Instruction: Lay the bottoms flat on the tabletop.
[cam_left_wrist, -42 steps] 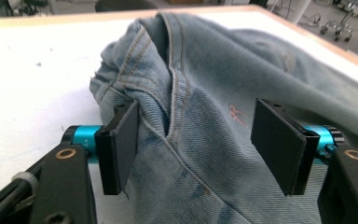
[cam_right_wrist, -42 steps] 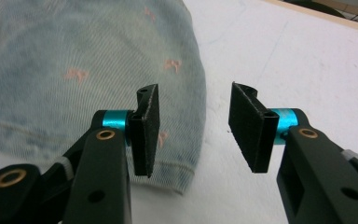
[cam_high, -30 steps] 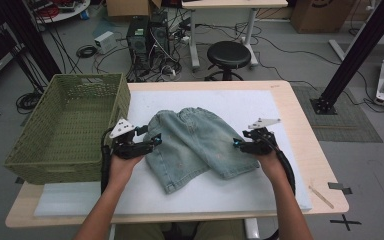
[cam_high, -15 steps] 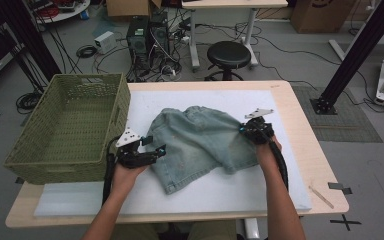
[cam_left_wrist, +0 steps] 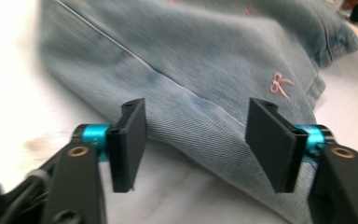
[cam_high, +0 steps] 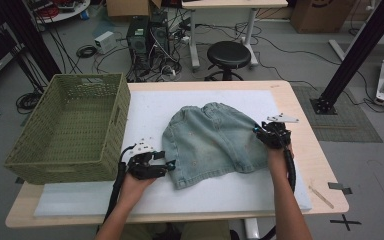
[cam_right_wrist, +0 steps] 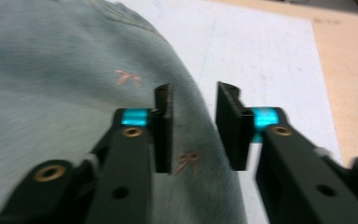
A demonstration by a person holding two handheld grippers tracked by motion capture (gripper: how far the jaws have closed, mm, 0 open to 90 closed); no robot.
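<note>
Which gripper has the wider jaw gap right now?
The left gripper: its jaws stand wide apart at the denim shorts' hem; the right gripper shows a narrow gap.

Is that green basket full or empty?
Empty: the high view shows the green basket with a bare woven floor and walls.

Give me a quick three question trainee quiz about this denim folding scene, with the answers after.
1. True or false: the denim shorts lie inside the green wicker basket.
2. Which gripper is beside the basket: A left, B right?
3. What pink shapes are stitched on the denim?

Key: 1 false, they lie on the white mat. 2 A, the left gripper; the right gripper is at the shorts' far edge. 3 Small bows.
</note>
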